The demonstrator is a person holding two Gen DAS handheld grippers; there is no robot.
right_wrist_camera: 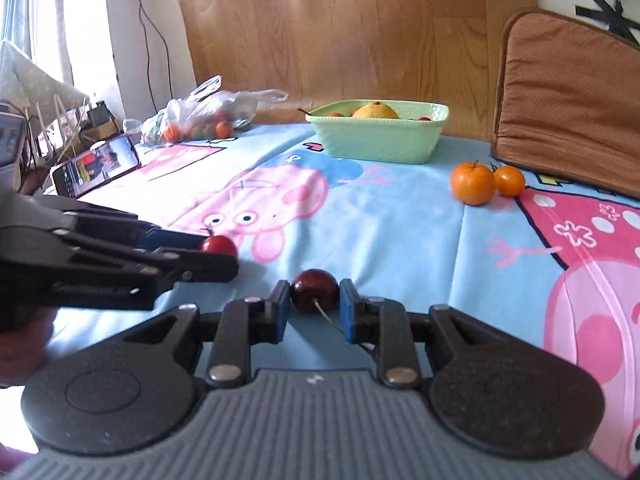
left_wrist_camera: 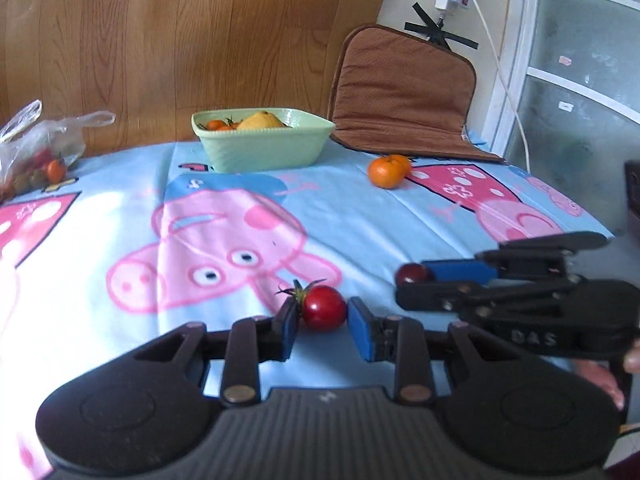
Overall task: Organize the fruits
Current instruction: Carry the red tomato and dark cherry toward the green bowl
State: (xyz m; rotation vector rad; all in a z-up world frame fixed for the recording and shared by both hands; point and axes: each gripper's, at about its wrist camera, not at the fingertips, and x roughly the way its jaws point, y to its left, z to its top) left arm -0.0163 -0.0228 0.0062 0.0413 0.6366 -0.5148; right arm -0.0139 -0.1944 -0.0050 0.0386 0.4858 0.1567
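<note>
My left gripper (left_wrist_camera: pixel 322 312) has its blue pads around a red cherry tomato (left_wrist_camera: pixel 323 307) with a green stem, lying on the cartoon-pig cloth; the left pad touches it, the right pad stands slightly off. My right gripper (right_wrist_camera: pixel 314 296) is shut on a dark red cherry (right_wrist_camera: pixel 314 290) with its stalk pointing back. Each gripper shows in the other's view, the right gripper (left_wrist_camera: pixel 416 276) and the left gripper (right_wrist_camera: pixel 218 250). A green bowl (left_wrist_camera: pixel 276 148) at the back holds a yellow fruit (left_wrist_camera: pixel 262 120) and small oranges. Two oranges (left_wrist_camera: pixel 386 171) lie right of it.
A plastic bag of fruit (left_wrist_camera: pixel 36 152) lies at the far left. A brown cushion (left_wrist_camera: pixel 404 92) leans on the wall at the back right. A phone (right_wrist_camera: pixel 98 164) is propped at the table's left edge. The table's edge drops off at the right (left_wrist_camera: pixel 600 232).
</note>
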